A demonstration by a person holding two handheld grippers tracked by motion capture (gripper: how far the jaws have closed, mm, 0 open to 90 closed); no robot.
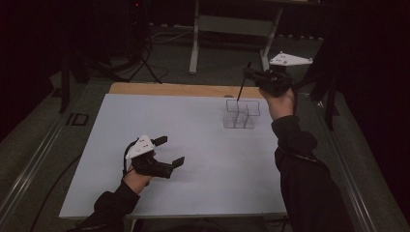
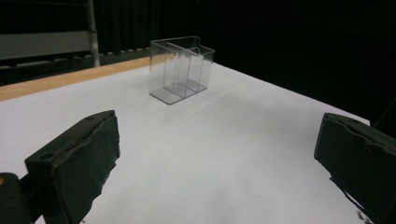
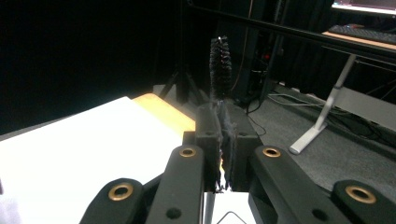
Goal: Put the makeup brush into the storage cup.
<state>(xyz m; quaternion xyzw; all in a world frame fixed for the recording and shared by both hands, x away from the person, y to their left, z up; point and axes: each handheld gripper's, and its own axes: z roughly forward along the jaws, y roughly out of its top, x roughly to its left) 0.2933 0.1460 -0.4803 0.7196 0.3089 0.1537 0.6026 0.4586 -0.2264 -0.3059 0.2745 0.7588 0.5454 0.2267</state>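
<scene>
1. The right tool is being held high above the far right corner of the white rectangular surface; its jaws are pressing together on a thin black bottle brush with a slim straight handle.

2. In the right gripper view the bristled black head of the brush is rising above the closed jaws; in the high view the handle is running down and slightly toward the person, its lower end hanging just over the clear plastic divided holder with upright compartments.

3. The holder is standing upright near the far right corner of the surface, just inside the strip of bare wood along the far edge; whether the handle tip is already inside a compartment or just above the rim, I cannot tell.

4. The relation the next move is turning on: the holder is lying almost straight below the right tool, and the brush's long axis is running close to vertical, so a downward lowering along that axis is looking like the way in; I judge the near left compartment to be the likeliest target, though that is uncertain.

5. The left tool is resting low near the front left part of the surface with its jaws spread wide and gripping nothing; in the left gripper view the holder is standing well apart, ahead of those jaws.

6. The right hand is much the nearer to the holder.
</scene>
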